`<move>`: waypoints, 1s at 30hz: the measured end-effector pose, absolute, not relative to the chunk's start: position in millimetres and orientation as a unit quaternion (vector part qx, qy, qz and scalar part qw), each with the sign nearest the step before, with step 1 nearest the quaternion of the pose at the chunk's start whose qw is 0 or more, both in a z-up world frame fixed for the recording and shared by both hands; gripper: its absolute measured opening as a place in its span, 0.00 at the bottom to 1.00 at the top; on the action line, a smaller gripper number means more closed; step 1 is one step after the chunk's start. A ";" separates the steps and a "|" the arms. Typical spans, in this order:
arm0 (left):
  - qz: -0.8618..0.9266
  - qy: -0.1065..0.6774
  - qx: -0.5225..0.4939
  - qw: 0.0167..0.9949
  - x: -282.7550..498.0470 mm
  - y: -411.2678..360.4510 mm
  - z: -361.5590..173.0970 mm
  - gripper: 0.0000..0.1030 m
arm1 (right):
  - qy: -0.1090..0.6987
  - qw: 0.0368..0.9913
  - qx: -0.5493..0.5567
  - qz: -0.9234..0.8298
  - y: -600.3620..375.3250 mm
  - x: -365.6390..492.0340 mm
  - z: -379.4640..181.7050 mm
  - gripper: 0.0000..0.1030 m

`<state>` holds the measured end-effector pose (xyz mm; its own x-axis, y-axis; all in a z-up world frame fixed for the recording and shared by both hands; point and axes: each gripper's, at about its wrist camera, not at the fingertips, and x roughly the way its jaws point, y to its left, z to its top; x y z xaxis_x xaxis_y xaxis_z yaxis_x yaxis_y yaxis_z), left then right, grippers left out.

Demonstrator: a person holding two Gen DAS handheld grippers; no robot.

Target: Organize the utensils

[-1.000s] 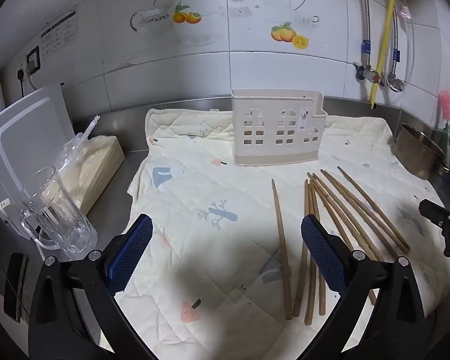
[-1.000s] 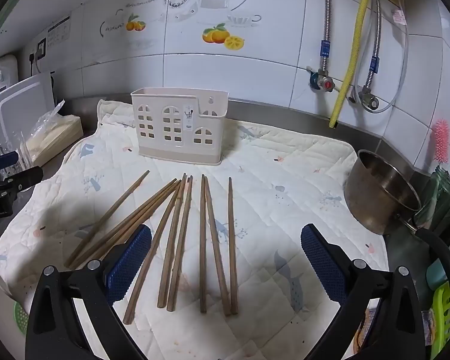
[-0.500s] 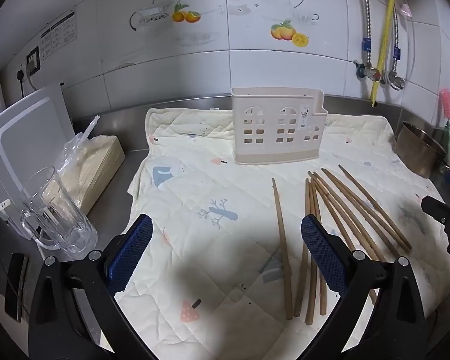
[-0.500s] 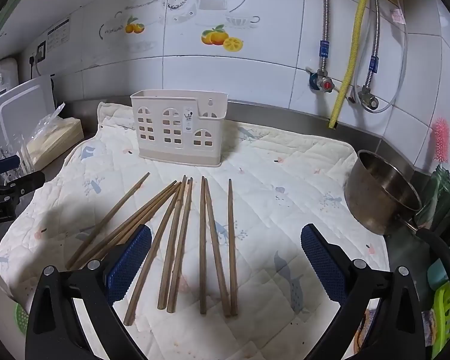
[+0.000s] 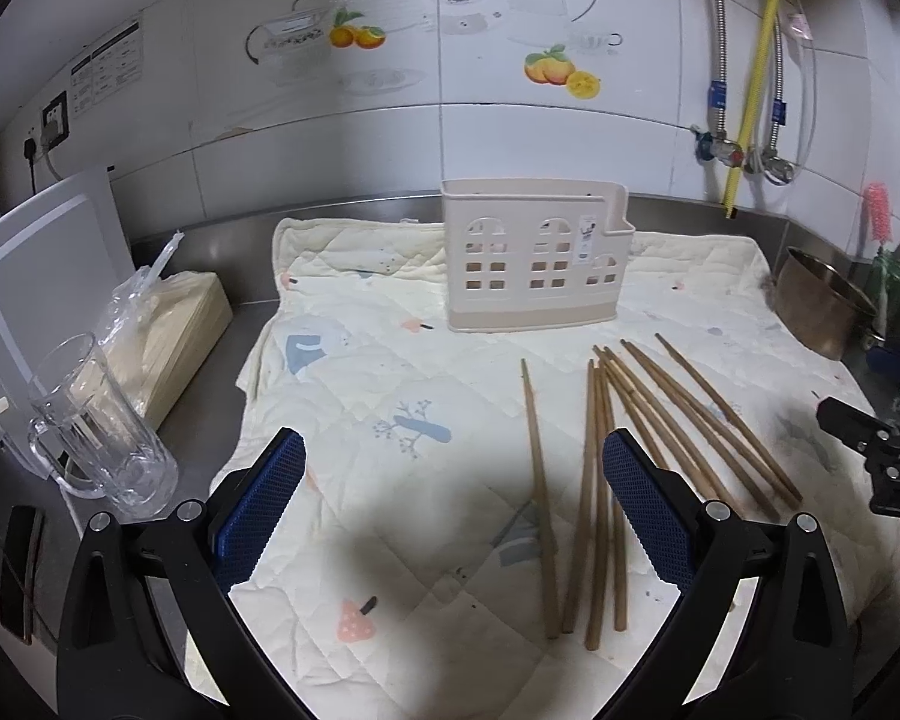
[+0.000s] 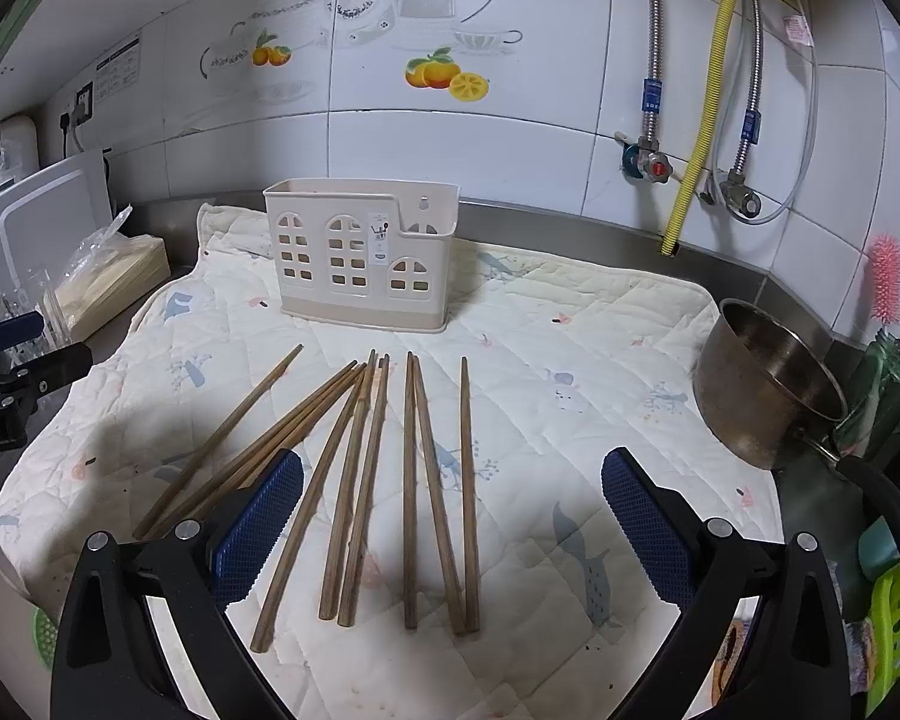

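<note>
Nearest, the right gripper (image 6: 452, 516) hangs with its fingers (image 6: 257, 525) spread wide and holding nothing, just over the near ends of the chopsticks (image 6: 411, 480). The left gripper (image 5: 450, 504) is equally wide apart and empty, left of the fan. The sticks lie loose on the quilted mat (image 6: 600, 372), about nine by my count, though some overlap. They look light, stiff and thin, likely to roll or slip; pinching one across its middle, off the soft cloth, seems safest. Farther back stands the cream utensil holder (image 6: 360, 258), upright and apparently empty. Compared with a second ago, almost nothing has changed: both grippers have merely drifted slightly, no stick moved.
</note>
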<state>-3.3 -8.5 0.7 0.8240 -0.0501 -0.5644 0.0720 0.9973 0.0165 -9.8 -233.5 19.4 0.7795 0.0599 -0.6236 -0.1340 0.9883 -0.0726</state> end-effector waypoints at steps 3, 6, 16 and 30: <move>-0.040 0.295 0.018 0.955 -4.7 -12.2 0.5 0.95 | 0.326 0.942 -0.057 0.053 -232.7 -10.9 19.6 0.94; -0.045 0.296 0.019 0.954 -5.5 -15.4 0.1 0.95 | 0.326 0.942 -0.055 0.053 -231.2 -11.4 20.4 0.94; -0.048 0.294 0.022 0.954 -7.7 -18.1 1.7 0.95 | 0.325 0.943 -0.053 0.055 -228.9 -14.8 21.8 0.94; -0.048 0.279 0.023 0.959 -22.8 -17.0 10.8 0.95 | 0.309 0.948 -0.053 0.057 -229.0 -24.5 26.9 0.94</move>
